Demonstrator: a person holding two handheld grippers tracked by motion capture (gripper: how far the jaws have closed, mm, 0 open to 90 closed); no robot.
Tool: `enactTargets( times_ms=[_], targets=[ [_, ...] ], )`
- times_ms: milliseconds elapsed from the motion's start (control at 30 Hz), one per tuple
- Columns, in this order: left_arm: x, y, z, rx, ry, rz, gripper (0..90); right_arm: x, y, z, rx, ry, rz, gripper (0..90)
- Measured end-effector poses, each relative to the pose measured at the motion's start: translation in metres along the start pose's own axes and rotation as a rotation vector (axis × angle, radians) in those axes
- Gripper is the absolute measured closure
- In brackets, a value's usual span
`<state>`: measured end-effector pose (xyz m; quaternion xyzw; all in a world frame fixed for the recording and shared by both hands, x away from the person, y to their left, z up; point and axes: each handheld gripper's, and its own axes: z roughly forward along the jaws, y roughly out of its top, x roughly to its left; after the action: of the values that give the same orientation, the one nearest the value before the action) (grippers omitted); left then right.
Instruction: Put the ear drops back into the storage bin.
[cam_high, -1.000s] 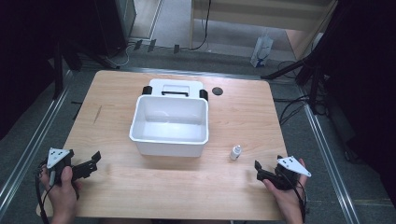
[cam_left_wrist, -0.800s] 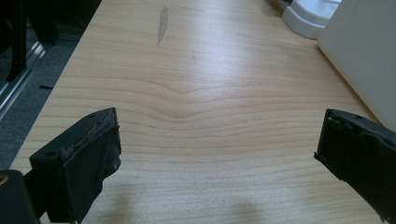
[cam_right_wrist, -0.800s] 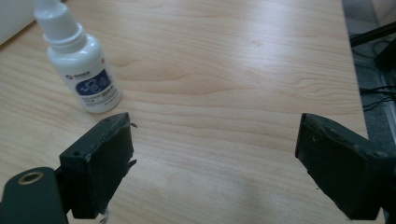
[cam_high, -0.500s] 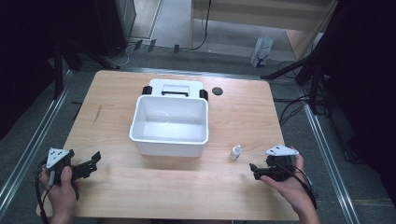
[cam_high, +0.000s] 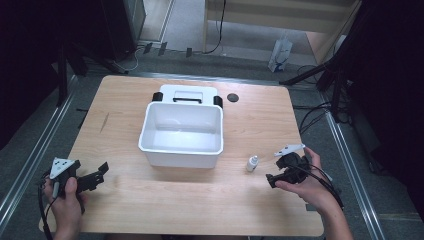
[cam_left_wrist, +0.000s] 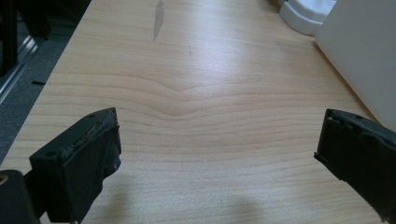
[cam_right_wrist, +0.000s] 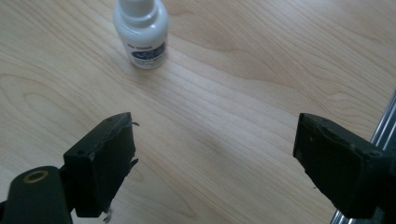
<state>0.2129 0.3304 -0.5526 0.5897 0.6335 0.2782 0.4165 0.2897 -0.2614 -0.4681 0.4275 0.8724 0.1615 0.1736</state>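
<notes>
A small white bottle (cam_high: 252, 163) with a blue label stands upright on the wooden table (cam_high: 165, 205), right of a white plastic bin (cam_high: 180, 157). My right gripper (cam_high: 274, 172) hovers just right of the bottle, tilted down, its jaws wide open with nothing between them. In the right gripper view the bottle (cam_right_wrist: 141, 32) stands ahead and left of the open right gripper (cam_right_wrist: 215, 154). My left gripper (cam_high: 100, 175) rests low at the table's front left, open and empty. The left gripper view shows bare wood between the jaws of the left gripper (cam_left_wrist: 217, 149).
The bin sits mid-table, empty, with its white lid (cam_high: 187, 94) lying behind it. A small black disc (cam_high: 232, 97) lies near the far edge. The bin's wall (cam_left_wrist: 369, 56) rises at the right of the left gripper view. A metal rail (cam_right_wrist: 385, 126) borders the table's right edge.
My right hand has lifted off the table and shifted left toward the bottle, tilting its gripper downward. The left hand has stayed put.
</notes>
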Motion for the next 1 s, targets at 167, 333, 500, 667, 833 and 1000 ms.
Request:
enactTargets(
  times_ms=[167, 333, 500, 667, 833, 1000],
  targets=[
    [0.000, 0.001, 0.001, 0.006, -0.002, 0.004, 0.6, 0.006, 0.017, -0.001, 0.088, 0.006, -0.058, 12.2],
    [0.000, 0.001, 0.001, 0.005, 0.000, 0.001, 0.6, 0.008, 0.030, 0.002, 0.175, 0.019, -0.083, 13.3],
    [0.000, 0.001, 0.001, 0.007, -0.003, 0.004, 0.5, 0.013, 0.047, 0.004, 0.215, 0.019, -0.127, 25.8],
    [0.001, 0.001, 0.001, 0.007, -0.005, 0.000, 0.5, 0.019, 0.060, 0.005, 0.249, 0.022, -0.158, 40.3],
    [0.001, 0.001, 0.002, 0.006, -0.007, -0.002, 0.5, 0.025, 0.073, 0.010, 0.280, 0.000, -0.178, 50.8],
    [0.001, 0.001, 0.002, 0.004, -0.007, 0.000, 0.5, 0.026, 0.080, 0.010, 0.278, 0.009, -0.176, 58.2]
  ],
)
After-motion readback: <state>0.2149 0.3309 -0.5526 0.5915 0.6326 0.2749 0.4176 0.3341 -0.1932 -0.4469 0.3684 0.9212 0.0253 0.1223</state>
